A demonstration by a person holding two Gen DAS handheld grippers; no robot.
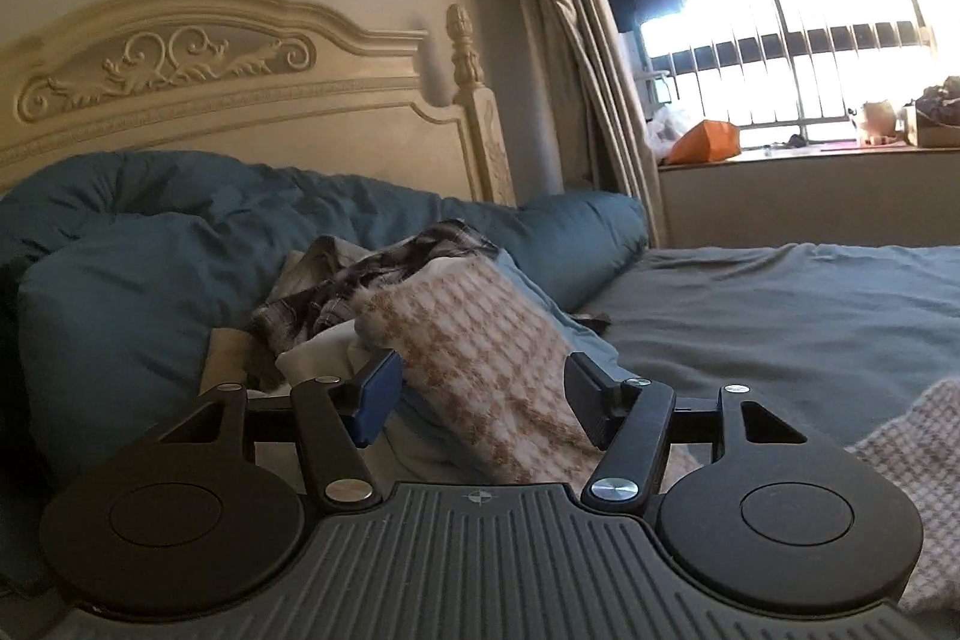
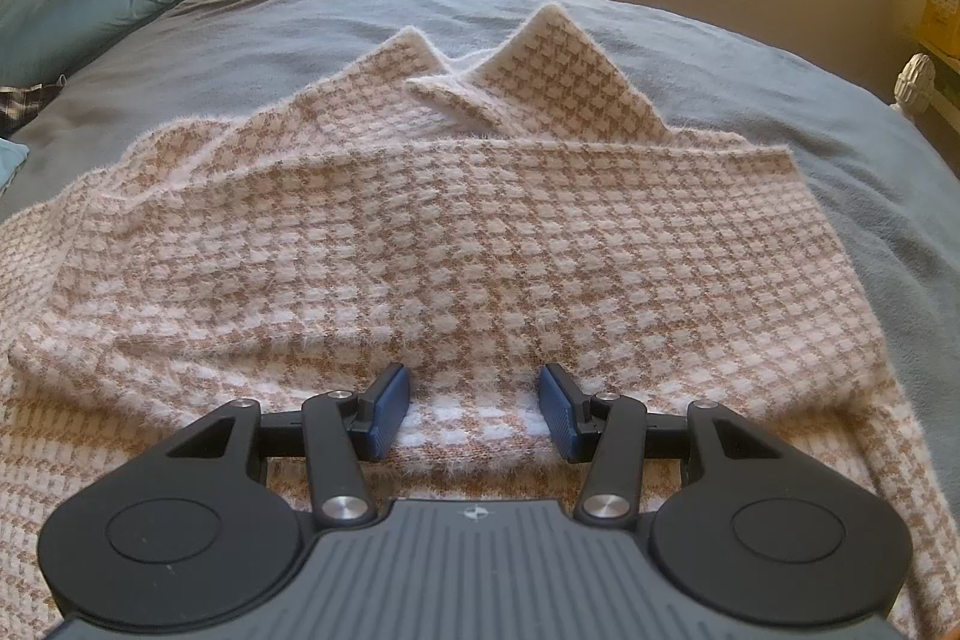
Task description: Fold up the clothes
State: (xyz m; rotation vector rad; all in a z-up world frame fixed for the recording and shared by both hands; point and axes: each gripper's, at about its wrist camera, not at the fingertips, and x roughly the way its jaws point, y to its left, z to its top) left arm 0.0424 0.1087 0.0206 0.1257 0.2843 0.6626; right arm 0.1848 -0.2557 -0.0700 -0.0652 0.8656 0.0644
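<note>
- left gripper (image 1: 480, 394): jaws half-wide, sweater (image 1: 480, 376) fold between them at centre frame, grip uncertain
- right gripper (image 2: 475, 409): clamped on sweater fold, lower centre
- bed (image 2: 252, 34): grey

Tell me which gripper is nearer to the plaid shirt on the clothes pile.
Left. The left gripper, with a strip of the houndstooth sweater between its fingers, is just in front of the plaid shirt. The right gripper sits over the sweater mid-bed, the shirt far off left.
</note>
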